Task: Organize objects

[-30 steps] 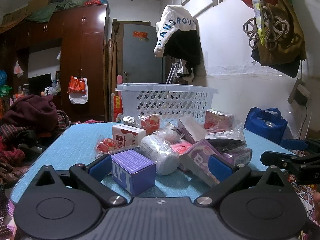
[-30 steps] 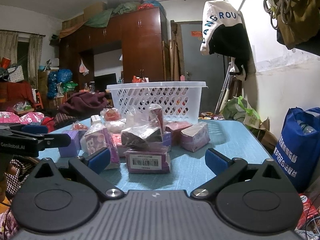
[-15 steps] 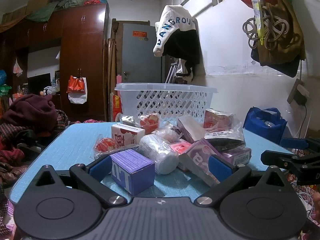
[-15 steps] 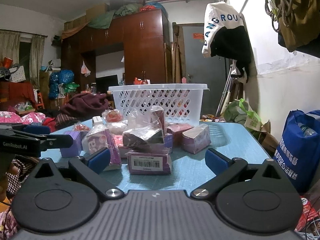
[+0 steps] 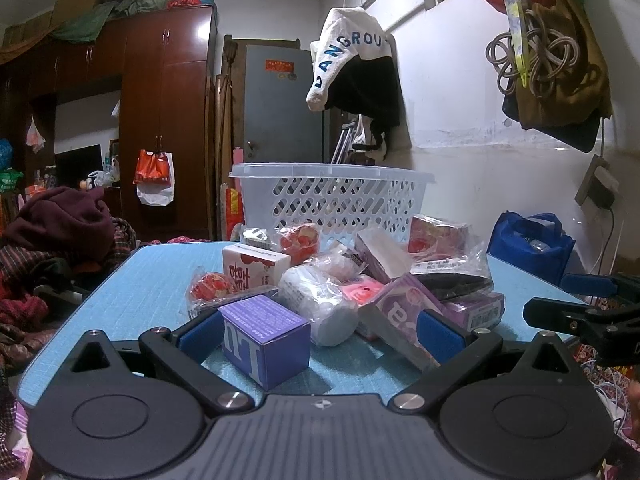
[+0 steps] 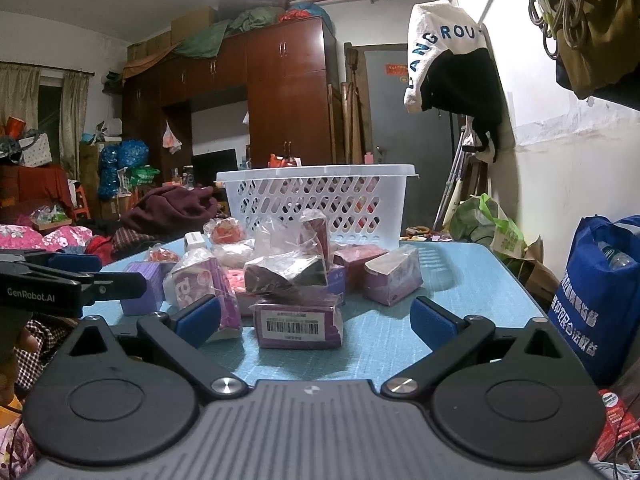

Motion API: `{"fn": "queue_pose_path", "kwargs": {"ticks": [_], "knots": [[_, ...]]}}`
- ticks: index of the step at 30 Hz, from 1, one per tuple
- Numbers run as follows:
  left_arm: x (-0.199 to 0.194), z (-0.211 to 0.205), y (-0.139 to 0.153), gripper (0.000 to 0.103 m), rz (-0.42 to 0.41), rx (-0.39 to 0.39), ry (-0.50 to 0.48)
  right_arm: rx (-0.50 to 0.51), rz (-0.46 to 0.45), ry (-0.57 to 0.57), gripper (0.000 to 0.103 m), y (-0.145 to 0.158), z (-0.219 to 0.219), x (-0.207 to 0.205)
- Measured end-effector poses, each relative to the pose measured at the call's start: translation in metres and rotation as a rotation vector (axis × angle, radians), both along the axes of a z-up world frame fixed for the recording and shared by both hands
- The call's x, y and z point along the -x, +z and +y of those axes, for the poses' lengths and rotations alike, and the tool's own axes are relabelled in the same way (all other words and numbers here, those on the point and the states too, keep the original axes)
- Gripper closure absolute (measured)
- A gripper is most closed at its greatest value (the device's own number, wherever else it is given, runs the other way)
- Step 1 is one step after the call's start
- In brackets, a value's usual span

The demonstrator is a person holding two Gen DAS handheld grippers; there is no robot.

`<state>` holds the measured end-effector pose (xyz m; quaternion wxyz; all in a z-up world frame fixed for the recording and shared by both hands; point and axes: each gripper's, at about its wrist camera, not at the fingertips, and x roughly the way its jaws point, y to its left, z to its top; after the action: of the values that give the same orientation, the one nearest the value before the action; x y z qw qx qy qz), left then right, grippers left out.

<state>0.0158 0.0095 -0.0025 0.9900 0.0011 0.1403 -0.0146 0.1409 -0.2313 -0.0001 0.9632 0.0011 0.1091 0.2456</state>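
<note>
A heap of small boxes and wrapped packets lies on a blue table [image 5: 152, 276]. A white lattice basket [image 5: 332, 200] stands behind the heap; it also shows in the right wrist view [image 6: 316, 204]. My left gripper [image 5: 318, 330] is open, its jaws on either side of a purple box [image 5: 266, 338] without touching it. My right gripper [image 6: 316, 318] is open in front of a purple barcode box [image 6: 298, 320]. Each gripper shows side-on in the other's view: the right one [image 5: 576, 312] and the left one [image 6: 68, 280].
A blue bag [image 6: 600, 296] stands on the floor right of the table. Clothes [image 5: 60, 224] are piled to the left. A dark wooden wardrobe [image 5: 160, 120] and a grey door [image 5: 280, 104] stand behind. Bags hang on the right wall [image 5: 552, 60].
Both grippers have barely shifted; the views are almost the same. Both stay open and nothing has been taken hold of.
</note>
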Motion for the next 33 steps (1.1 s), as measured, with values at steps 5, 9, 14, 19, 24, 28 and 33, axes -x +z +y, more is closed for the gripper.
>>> {"fn": "queue_pose_path", "kwargs": {"ticks": [5,9,14,19,24,28,33], "knots": [[0.000,0.000,0.000,0.000,0.001,-0.003,0.001,-0.013,0.001,0.002,0.000,0.001,-0.001,-0.003],[0.000,0.007,-0.001,0.000,-0.012,-0.010,0.009,-0.021,-0.026,-0.001,0.000,0.012,0.003,-0.013],[-0.006,0.022,-0.006,0.000,0.007,-0.013,0.019,-0.030,-0.037,0.001,0.011,0.028,0.011,-0.032],[-0.019,0.029,-0.013,0.003,0.020,-0.012,0.031,0.008,-0.014,0.011,0.026,0.036,0.027,-0.054],[-0.033,0.035,-0.021,0.009,0.038,-0.018,0.037,0.098,0.057,0.023,0.050,0.032,0.051,-0.078],[-0.039,0.040,-0.027,0.017,0.046,-0.015,0.032,0.079,0.110,0.054,0.075,0.031,0.051,-0.086],[-0.032,0.046,-0.028,0.030,0.032,0.004,0.011,0.057,0.097,0.075,0.076,0.037,0.044,-0.081]]}}
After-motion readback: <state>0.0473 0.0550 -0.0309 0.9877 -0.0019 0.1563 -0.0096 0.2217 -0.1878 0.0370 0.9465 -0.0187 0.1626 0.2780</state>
